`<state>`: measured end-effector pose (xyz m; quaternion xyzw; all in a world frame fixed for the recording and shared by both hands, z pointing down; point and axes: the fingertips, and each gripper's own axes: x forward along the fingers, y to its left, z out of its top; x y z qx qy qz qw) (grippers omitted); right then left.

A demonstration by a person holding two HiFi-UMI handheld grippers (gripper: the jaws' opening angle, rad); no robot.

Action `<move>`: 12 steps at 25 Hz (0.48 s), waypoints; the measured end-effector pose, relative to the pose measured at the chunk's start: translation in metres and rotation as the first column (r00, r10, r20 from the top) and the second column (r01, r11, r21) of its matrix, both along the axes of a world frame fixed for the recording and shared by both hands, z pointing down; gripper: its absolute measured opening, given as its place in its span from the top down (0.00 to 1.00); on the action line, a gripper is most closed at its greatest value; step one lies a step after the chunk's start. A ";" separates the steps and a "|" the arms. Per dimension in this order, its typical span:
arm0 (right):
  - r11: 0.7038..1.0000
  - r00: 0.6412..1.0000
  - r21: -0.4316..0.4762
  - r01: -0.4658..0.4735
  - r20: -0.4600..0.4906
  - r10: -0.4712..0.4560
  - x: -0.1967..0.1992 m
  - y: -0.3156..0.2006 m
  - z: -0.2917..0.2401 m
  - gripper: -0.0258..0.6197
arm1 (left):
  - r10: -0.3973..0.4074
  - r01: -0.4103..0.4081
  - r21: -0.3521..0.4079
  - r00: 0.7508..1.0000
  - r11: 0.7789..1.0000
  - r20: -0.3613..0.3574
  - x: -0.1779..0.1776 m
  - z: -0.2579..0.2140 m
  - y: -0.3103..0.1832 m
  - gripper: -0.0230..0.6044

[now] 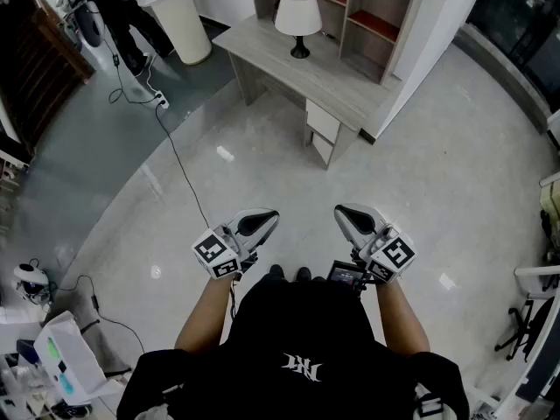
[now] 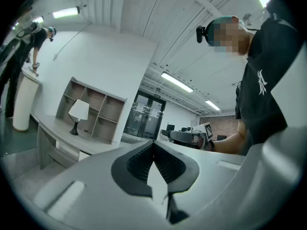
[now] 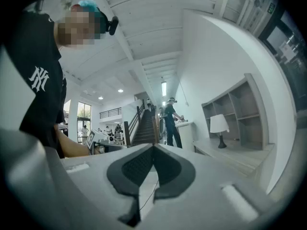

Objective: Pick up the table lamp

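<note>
**Lamp far off, 2 grippers shut**

Jaws are pressed together on nothing at the left gripper [image 1: 259, 222] and the right gripper [image 1: 348, 219], both level at the person's waist. Far across the floor, the table lamp [image 1: 297, 23] stands upright on the desk [image 1: 350, 94], before the shelf unit [image 1: 378, 26]. It's probably light and top-heavy with a crushable shade, so take the slim dark stem. The shelf compartments show nothing inside.
</note>
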<state>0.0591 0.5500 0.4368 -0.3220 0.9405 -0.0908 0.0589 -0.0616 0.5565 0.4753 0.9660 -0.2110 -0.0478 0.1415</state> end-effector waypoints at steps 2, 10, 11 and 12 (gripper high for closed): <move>1.000 0.998 -0.004 -0.001 -0.055 0.001 0.002 0.003 0.010 0.96 | 0.004 -0.004 -0.005 1.000 1.000 0.003 0.002 -0.002 0.000 0.96; 1.000 0.999 -0.020 -0.001 -0.034 0.000 0.004 0.005 0.010 0.96 | -0.023 0.023 -0.023 1.000 0.999 0.011 0.002 -0.007 0.001 0.96; 1.000 1.000 -0.016 -0.001 -0.005 0.001 0.005 0.004 0.005 0.96 | -0.026 0.026 -0.026 1.000 0.999 0.010 0.001 -0.004 0.001 0.96; 1.000 1.000 -0.013 -0.001 0.011 0.002 0.005 0.004 0.003 0.96 | -0.027 0.028 -0.026 1.000 0.999 0.008 -0.001 -0.001 0.001 0.96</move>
